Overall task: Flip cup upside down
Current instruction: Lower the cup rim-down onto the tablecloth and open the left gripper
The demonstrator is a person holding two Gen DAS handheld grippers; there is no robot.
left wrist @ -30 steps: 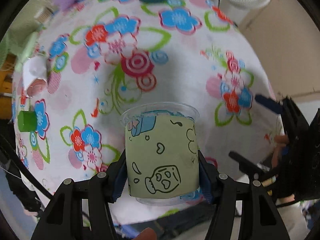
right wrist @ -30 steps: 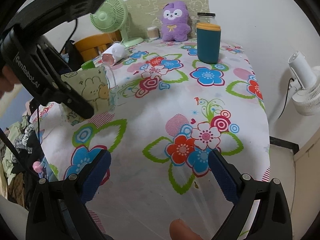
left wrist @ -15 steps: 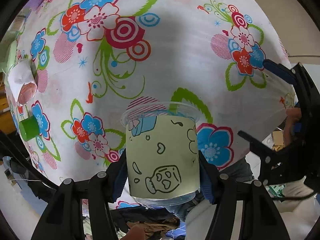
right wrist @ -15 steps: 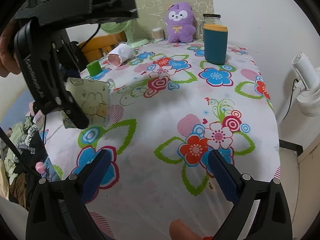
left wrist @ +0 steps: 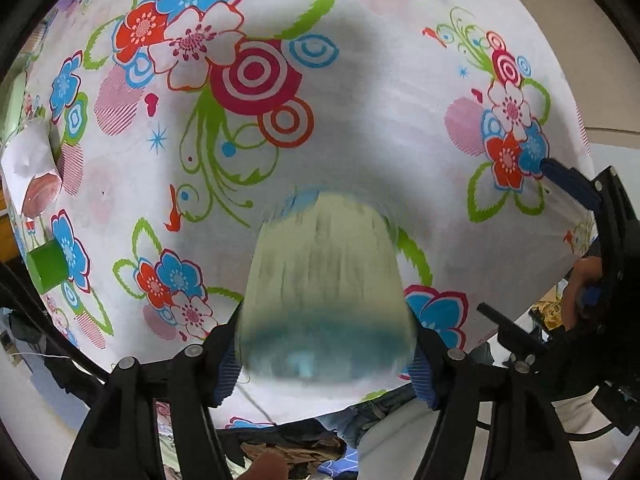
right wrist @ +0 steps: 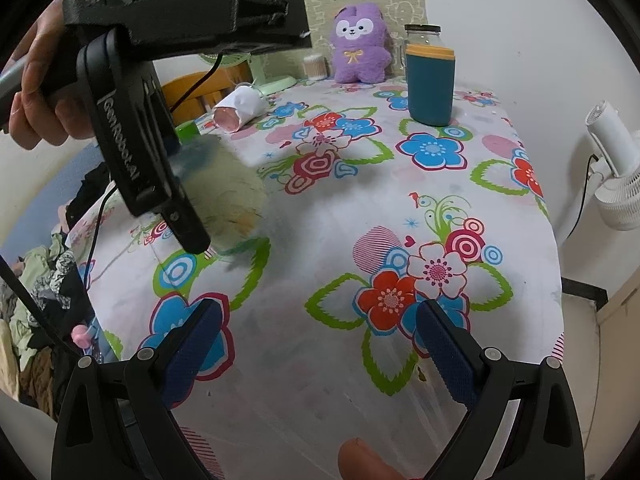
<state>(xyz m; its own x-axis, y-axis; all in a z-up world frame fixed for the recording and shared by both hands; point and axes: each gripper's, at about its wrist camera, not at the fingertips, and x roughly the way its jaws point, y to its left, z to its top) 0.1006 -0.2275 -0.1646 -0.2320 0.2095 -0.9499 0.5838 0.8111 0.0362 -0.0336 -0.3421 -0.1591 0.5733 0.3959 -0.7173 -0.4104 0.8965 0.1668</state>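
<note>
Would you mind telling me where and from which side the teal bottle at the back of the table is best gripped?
Grip the teal bottle across the middle of its straight sleeve, coming in level from the front. It stands upright with open cloth before it, and the plush toy sits apart to its left. The empty right gripper is probably the one to use; the left gripper holds the cup.
</note>
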